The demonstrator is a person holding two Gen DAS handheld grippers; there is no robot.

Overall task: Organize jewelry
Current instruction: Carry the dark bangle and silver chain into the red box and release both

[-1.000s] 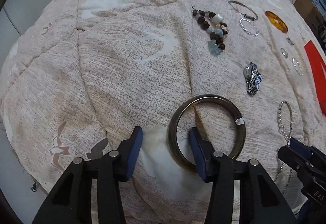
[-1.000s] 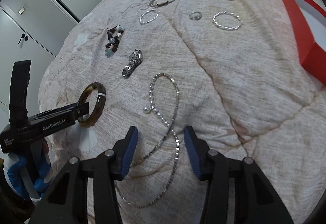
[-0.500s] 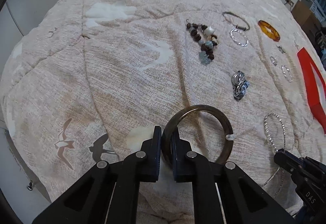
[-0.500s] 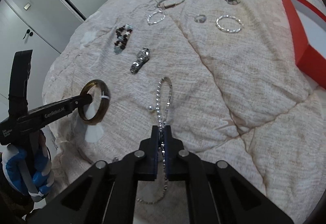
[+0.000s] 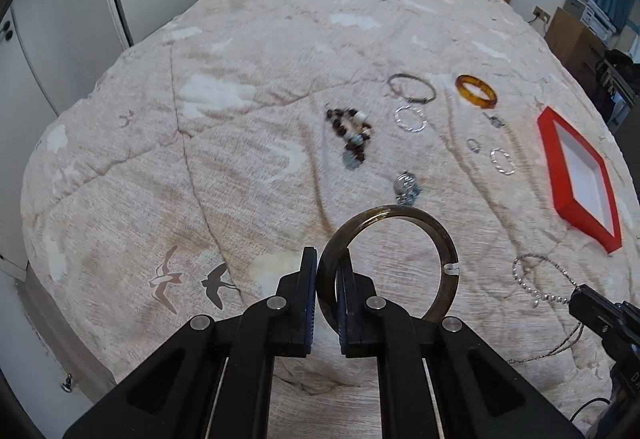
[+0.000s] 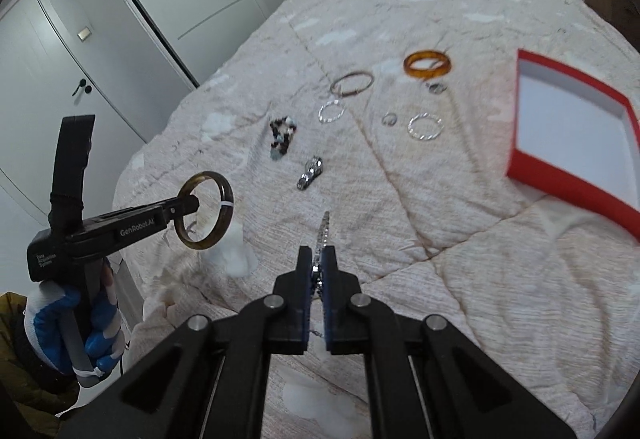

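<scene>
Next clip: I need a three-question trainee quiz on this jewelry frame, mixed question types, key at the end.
1. True or false: the left gripper is clamped on the dark bangle.
2. What does the right gripper hold? A) amber bangle B) beaded necklace C) silver ring
3. Fill in: the red box lying on the bedspread is ____ (full/empty).

Key: 1 true. 2 B, the beaded necklace is pinched between its pads. 3 empty.
</scene>
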